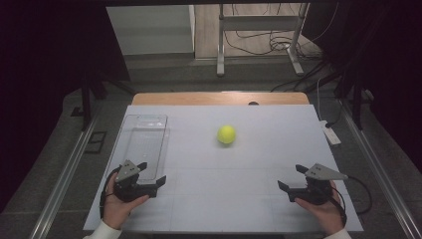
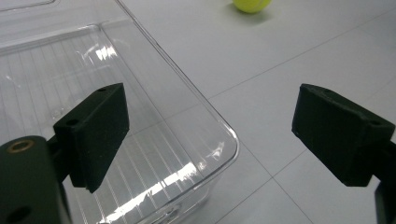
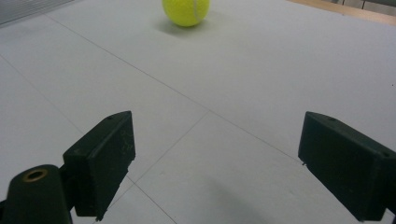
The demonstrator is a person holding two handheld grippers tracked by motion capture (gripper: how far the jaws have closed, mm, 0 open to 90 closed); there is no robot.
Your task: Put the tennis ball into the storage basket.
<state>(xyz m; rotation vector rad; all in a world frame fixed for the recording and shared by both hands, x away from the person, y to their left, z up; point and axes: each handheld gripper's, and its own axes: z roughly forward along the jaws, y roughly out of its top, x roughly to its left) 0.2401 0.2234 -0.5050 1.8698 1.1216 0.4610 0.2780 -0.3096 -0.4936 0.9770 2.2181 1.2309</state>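
A yellow-green tennis ball (image 1: 226, 134) rests near the middle of the white table top (image 1: 259, 199); it also lies far ahead in the left gripper view (image 2: 251, 4) and the right gripper view (image 3: 186, 11). A clear plastic tray (image 1: 144, 144) lies at the left, empty. My left gripper (image 1: 151, 174) is held low at the tray's near end, open, its jaws straddling the tray's near corner (image 2: 224, 140) with nothing between them. My right gripper (image 1: 292, 177) hovers at the front right, open and empty, pointing toward the ball.
The table's wooden far edge (image 1: 219, 97) borders the white board. Behind it stand a metal frame (image 1: 259, 30) and loose cables on the floor. A white power strip (image 1: 330, 132) lies off the right edge.
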